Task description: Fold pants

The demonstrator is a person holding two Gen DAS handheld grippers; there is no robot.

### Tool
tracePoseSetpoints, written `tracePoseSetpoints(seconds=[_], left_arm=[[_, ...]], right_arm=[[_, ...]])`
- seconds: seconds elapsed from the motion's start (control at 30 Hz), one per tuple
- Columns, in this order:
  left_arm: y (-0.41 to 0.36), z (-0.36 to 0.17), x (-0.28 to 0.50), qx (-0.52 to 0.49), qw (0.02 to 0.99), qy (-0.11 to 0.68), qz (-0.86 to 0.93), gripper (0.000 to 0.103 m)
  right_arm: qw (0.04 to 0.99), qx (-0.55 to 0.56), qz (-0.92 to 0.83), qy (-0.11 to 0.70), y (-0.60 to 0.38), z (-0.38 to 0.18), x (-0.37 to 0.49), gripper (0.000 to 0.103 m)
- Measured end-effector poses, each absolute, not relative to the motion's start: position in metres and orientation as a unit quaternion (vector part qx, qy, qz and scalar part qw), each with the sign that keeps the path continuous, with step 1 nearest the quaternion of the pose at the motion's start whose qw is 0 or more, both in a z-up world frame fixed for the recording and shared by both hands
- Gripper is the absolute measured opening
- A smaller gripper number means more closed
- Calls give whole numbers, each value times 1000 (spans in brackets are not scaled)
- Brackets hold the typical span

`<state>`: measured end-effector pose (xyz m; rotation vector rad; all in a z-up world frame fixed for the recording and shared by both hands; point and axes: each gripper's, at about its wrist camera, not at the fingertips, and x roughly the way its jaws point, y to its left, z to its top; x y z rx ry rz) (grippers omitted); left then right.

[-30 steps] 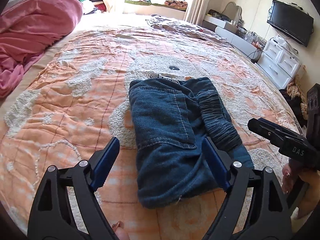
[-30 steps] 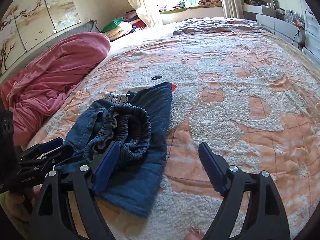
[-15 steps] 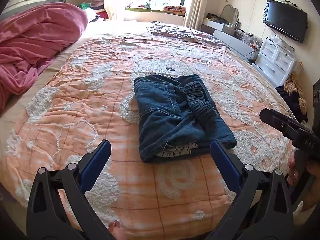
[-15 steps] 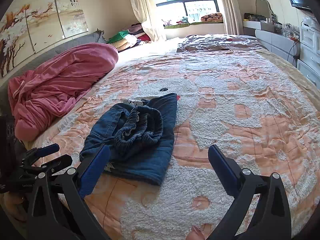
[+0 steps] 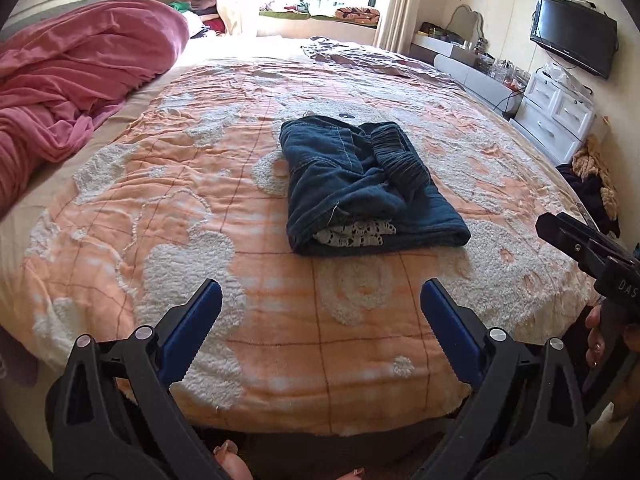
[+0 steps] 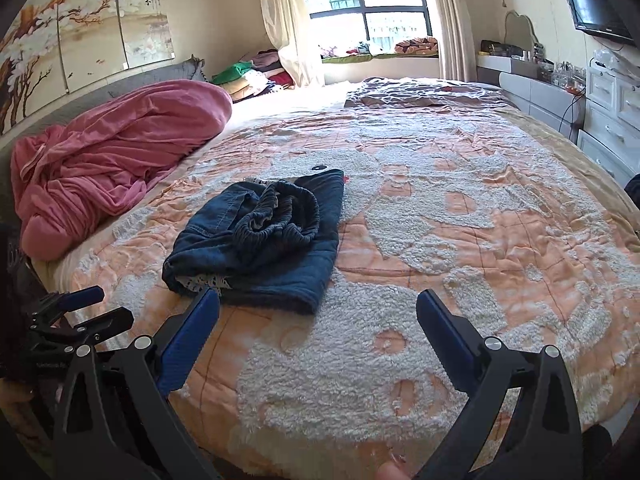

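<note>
The dark blue denim pants [image 5: 360, 184] lie folded in a compact bundle on the orange and white bedspread [image 5: 200, 184], white lace trim showing at the near end. They also show in the right wrist view [image 6: 264, 240]. My left gripper [image 5: 320, 300] is open and empty, held back near the bed's front edge, apart from the pants. My right gripper [image 6: 318, 308] is open and empty, to the right of the bundle. The right gripper shows at the right edge of the left wrist view [image 5: 580, 244]; the left gripper shows at the left of the right wrist view [image 6: 80, 312].
A pink duvet [image 5: 68, 72] is heaped at the bed's left side. A grey-purple cover [image 6: 420, 96] lies at the far end. White drawers [image 5: 556, 108] and a wall TV [image 5: 574, 34] stand on the right. Clothes [image 5: 592, 184] are piled on the floor at right.
Both grippers have pulled back from the folded pants toward the bed's front edge and risen. The pants stay put, folded on the bedspread.
</note>
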<state>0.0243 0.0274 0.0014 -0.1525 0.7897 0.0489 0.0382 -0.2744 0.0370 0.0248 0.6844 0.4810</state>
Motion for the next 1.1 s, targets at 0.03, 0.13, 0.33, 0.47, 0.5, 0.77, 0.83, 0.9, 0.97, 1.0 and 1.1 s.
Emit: tracePoseSetpoints(seconds=[0.03, 0.13, 0.33, 0.47, 0.5, 0.77, 0.83, 0.9, 0.97, 1.0, 1.1], left_arm=[[26, -1, 22, -72, 920, 386, 23, 93], [23, -11, 15, -67, 917, 393, 25, 93], [21, -22, 9, -71, 916, 395, 26, 93], [23, -26, 9, -79, 914, 396, 30, 93], [23, -27, 9, -80, 914, 397, 31, 93], [22, -29, 12, -78, 912, 401, 33, 93], [22, -30, 13, -76, 911, 403, 34, 93], [22, -30, 14, -78, 912, 402, 33, 93], [22, -31, 14, -74, 911, 404, 34, 93], [21, -31, 14, -74, 911, 404, 35, 93], [22, -31, 14, -74, 911, 404, 35, 93]], right_arm=[[914, 9, 233, 332, -275, 36, 35, 98], [916, 1, 229, 330, -275, 35, 30, 98], [912, 3, 229, 341, -276, 25, 24, 98], [910, -4, 225, 349, -274, 14, 21, 98], [908, -4, 226, 351, -274, 12, 21, 98], [906, -1, 220, 360, -275, 1, 25, 98], [907, -3, 218, 361, -276, 0, 26, 98], [907, -1, 215, 362, -277, -1, 27, 98], [906, 3, 214, 364, -279, -1, 28, 98], [907, 4, 213, 364, -280, -1, 28, 98], [907, 5, 211, 365, -281, -2, 28, 98]])
